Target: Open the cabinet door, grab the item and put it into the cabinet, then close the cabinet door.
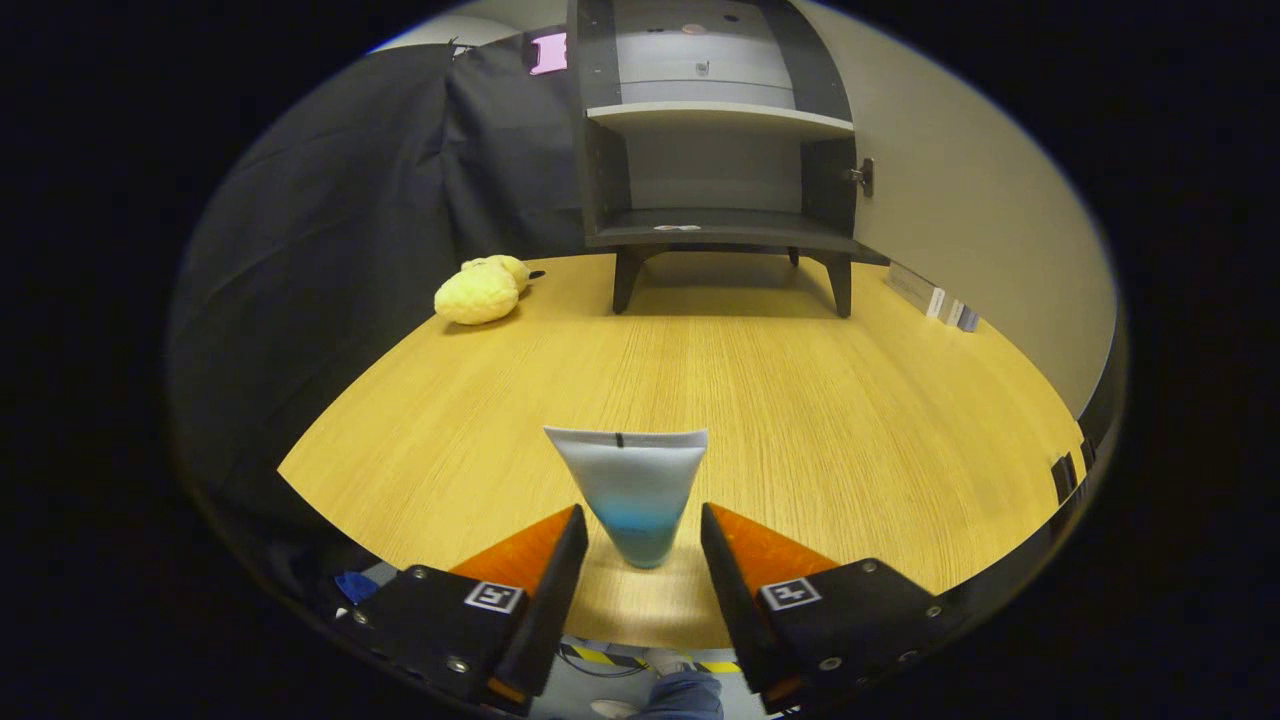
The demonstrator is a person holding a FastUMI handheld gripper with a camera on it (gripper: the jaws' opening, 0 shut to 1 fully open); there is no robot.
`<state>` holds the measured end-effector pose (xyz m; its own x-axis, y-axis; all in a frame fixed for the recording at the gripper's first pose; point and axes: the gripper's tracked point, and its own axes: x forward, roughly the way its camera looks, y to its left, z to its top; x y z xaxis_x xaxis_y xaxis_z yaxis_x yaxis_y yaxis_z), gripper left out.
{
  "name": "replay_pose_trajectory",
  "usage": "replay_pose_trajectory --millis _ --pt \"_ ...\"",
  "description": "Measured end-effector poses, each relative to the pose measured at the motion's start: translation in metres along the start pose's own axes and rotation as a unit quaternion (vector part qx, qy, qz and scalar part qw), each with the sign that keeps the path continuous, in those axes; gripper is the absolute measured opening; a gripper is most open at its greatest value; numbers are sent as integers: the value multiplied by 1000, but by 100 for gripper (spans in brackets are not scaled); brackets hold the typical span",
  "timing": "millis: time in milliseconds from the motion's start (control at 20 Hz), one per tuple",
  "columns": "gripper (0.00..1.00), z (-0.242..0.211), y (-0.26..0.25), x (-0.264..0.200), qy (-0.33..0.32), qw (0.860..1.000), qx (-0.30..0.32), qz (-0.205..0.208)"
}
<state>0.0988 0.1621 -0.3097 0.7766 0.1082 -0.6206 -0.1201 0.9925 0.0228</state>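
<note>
A soft tube (632,480), white at its wide crimped top and blue toward its narrow lower end, stands upright on the wooden table (800,400) near its front edge. My gripper (641,525) is open, with one finger on each side of the tube's lower half and a slim gap showing on both sides. Far beyond the fingers, at the back of the table, stands the dark cabinet (715,150) on short legs. Its door (960,200) is swung wide open to the right, and its two shelves are bare.
A yellow plush toy (480,290) lies left of the cabinet, by the black cloth wall. Small white boxes (930,295) sit at the foot of the open door. A person's leg (680,695) shows below the table's front edge.
</note>
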Motion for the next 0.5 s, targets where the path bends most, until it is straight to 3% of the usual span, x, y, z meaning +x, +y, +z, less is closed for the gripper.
replay_pose_trajectory --millis 100,500 --pt "49 0 -1 0 5 1000 -1 4" --pt "48 83 -9 -18 -33 999 -19 9"
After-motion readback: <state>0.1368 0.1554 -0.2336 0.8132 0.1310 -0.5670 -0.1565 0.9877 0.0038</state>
